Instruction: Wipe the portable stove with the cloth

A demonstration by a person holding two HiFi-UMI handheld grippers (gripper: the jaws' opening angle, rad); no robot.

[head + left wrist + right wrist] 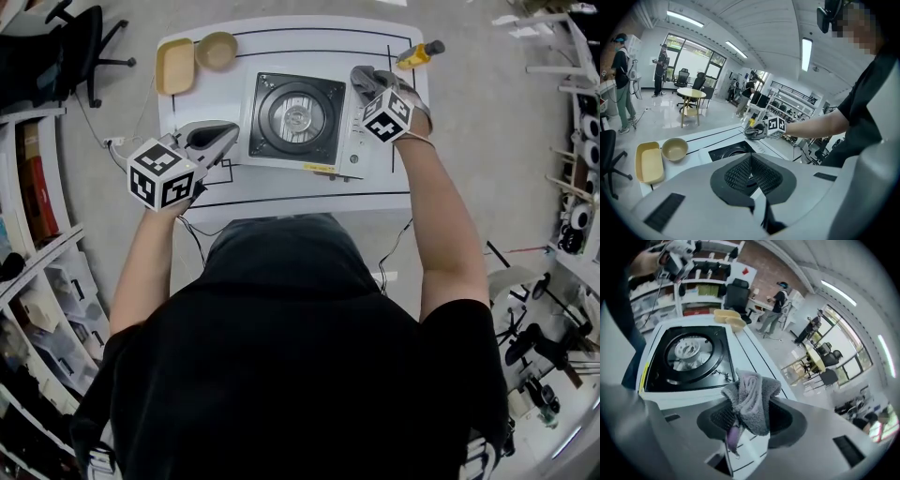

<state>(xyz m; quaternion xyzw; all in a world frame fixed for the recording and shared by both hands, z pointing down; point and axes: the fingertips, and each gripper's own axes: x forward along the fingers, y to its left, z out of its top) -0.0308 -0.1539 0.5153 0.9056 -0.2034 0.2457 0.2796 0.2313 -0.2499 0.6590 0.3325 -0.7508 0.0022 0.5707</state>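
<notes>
Head view: how much room have you round the portable stove (298, 117)?

Fair room. It sits mid-table, inside black lines drawn on the white table (281, 192). Bare top runs along its near edge and on its left. A yellow tray (175, 66) and a tan bowl (217, 50) sit at the far left corner, well apart from it. A yellow, black-capped item (419, 53) lies at the far right corner, near my right gripper (370, 89); what it is I can't tell.

And the table's edges?

My left gripper (225, 134) hangs over the table's left side, tips just beside the stove's left edge. On the right, only a narrow strip of bare top lies between the stove and the table's edge.

Which way does the stove lie?

Its long axis runs left to right across the table. The black square burner pan takes the left part and a pale strip the right. A yellow label faces me on the near edge.

Where's the cloth?

My right jaws are clamped on the grey cloth (752, 397). It is bunched and sticks out past the tips, over the stove's far right corner, above the pale strip. Whether it touches the stove I can't tell. In the right gripper view the burner pan lies left of it.

Your left jaws?

Together, pad against pad, nothing between them.
</notes>
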